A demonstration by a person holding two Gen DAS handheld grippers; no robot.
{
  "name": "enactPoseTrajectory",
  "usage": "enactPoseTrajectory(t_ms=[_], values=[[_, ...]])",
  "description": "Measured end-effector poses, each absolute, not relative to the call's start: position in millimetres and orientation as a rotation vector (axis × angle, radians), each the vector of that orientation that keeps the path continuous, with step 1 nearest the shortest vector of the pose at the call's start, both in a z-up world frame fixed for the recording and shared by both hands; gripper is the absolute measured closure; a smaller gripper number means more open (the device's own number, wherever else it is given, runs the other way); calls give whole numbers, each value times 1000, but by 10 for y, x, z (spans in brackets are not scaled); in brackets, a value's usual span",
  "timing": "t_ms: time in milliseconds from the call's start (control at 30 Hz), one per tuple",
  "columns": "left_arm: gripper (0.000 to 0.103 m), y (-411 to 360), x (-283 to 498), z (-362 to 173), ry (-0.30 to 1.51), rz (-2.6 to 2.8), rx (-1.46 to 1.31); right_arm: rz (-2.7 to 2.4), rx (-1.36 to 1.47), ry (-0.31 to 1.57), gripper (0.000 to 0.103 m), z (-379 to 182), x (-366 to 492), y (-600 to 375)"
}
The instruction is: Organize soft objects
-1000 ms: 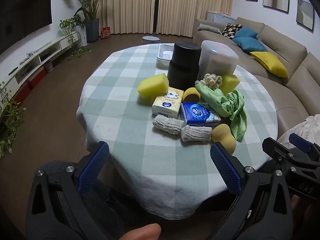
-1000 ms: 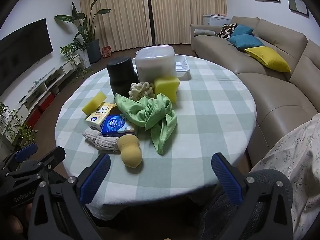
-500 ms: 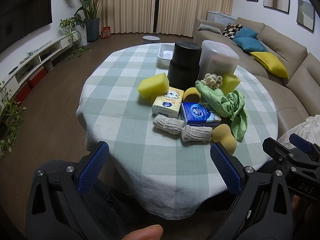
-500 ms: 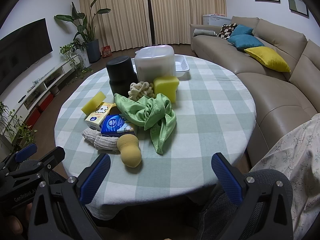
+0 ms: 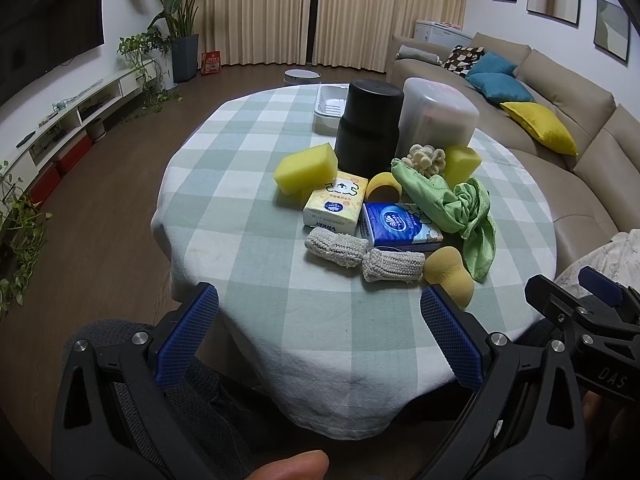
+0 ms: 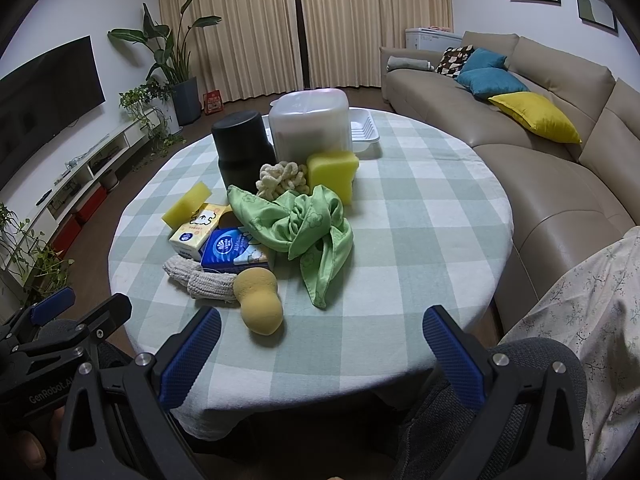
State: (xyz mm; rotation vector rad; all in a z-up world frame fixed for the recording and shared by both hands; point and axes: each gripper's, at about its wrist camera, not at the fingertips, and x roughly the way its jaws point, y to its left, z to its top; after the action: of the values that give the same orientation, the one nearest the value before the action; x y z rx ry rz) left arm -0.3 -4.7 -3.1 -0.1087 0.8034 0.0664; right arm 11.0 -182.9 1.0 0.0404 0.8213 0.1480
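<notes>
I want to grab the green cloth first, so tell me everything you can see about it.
The green cloth is a thin, soft-looking fabric, light green with a faint flower print, bunched and twisted into a loose knot-like heap. It lies on the checked tablecloth near the middle of the table. One tail trails toward the near edge. Its far end lies against the cream knobbly bundle, and its left side overlaps the blue tissue pack. Neither gripper touches it.

Left gripper [image 5: 319, 342], right gripper [image 6: 322, 350]: black frames; blue textured pads [image 5: 450, 340]; silver screws; white lettering; grey trousers [image 6: 532, 364].
</notes>
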Motion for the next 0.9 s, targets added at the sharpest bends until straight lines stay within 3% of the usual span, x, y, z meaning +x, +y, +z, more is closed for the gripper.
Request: enactPoseTrajectory(t_ms=[900], values=[[0, -30, -8, -68, 810, 68, -110, 147, 39, 826, 0, -13, 128, -1818]])
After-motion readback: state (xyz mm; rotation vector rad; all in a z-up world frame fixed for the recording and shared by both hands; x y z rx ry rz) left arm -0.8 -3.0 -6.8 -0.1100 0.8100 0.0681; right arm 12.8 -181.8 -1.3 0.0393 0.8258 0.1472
